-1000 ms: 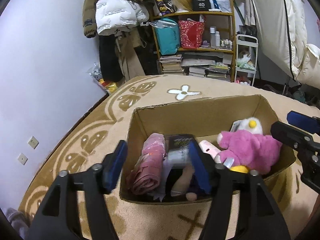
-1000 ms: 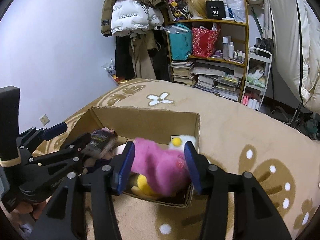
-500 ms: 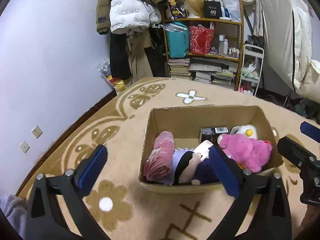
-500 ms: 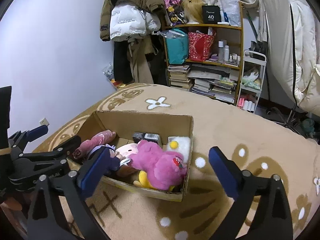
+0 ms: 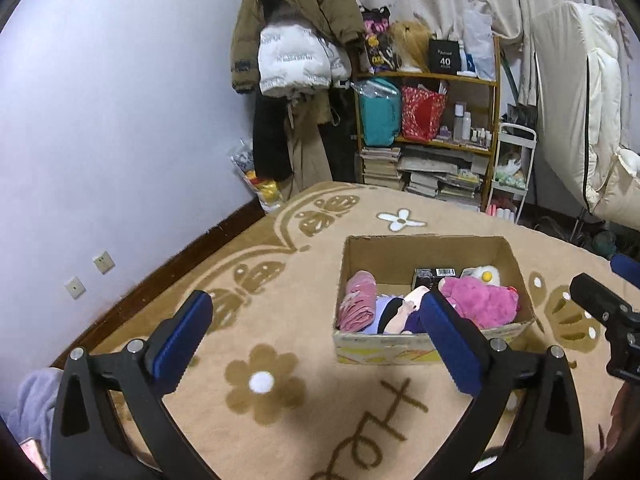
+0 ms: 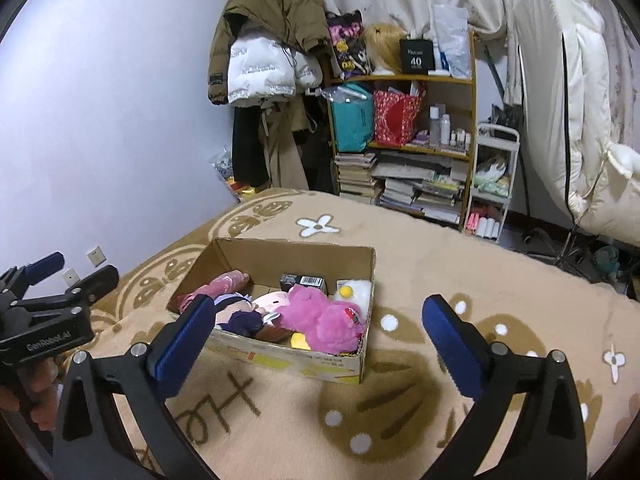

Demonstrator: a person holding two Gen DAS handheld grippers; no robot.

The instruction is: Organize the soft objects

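Left gripper (image 5: pixel 316 334): its 2 blue-padded jaws are spread wide with nothing between them, released, above the beige patterned blanket (image 5: pixel 280 420). Its right pad overlaps the near left part of the cardboard box (image 5: pixel 424 252) in the left wrist view; whether it touches the box cannot be told. Right gripper (image 6: pixel 318 336): jaws likewise spread wide and empty, the box seen between and beyond its 2 pads. Each gripper appears at the edge of the other's view.

The cardboard box sits open-topped on the blanket, its near wall printed in yellow. Inside, from left to right in the left wrist view: a rolled pink cloth (image 5: pixel 358 304) against the left wall; a doll with dark purple clothing (image 6: pixel 244 318) and a pale pink round plush (image 6: pixel 272 302) in the middle; a magenta plush bear (image 5: pixel 482 304) at the right, lying over a yellow item (image 6: pixel 301 340) near the front wall; a white plush with a yellow spot (image 5: pixel 486 276) in the far right corner. A small black carton with a barcode (image 5: pixel 434 276) stands against the far wall.

Beyond the blanket: a wooden shelf unit (image 5: pixel 436 136) holding bags, bottles and stacked books; coats (image 5: pixel 296 40) hanging by the lilac wall; a white trolley (image 5: pixel 514 172); pale bedding (image 5: pixel 580 120) at the right.
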